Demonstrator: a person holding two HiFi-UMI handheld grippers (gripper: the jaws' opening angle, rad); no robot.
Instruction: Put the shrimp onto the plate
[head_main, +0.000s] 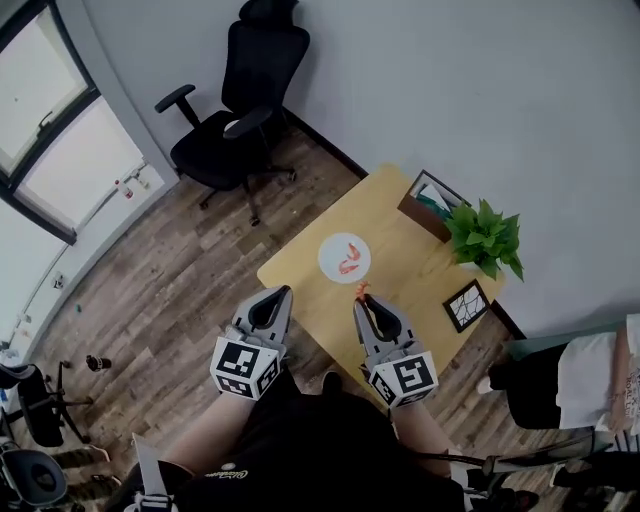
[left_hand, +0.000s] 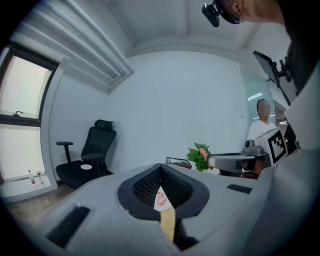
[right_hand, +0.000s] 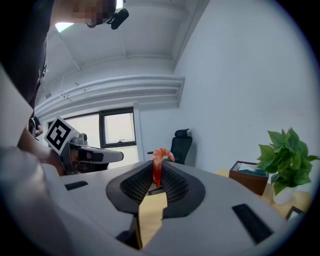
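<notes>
A white round plate (head_main: 344, 258) lies on the wooden table (head_main: 400, 250) with two orange shrimps (head_main: 349, 258) on it; through the left gripper's jaws the plate (left_hand: 161, 199) shows as a small sliver. My right gripper (head_main: 363, 299) is shut on another orange shrimp (right_hand: 158, 166), whose curled tail (head_main: 361, 290) sticks up from the jaw tips. It hovers above the near part of the table, short of the plate. My left gripper (head_main: 282, 294) is shut with nothing in it, level with the right one and off the table's left corner.
A potted green plant (head_main: 486, 237), a dark wooden box (head_main: 428, 203) and a small framed picture (head_main: 466, 305) stand on the table's far right side. A black office chair (head_main: 238, 100) stands on the wood floor beyond. A person in white (head_main: 590, 380) sits at right.
</notes>
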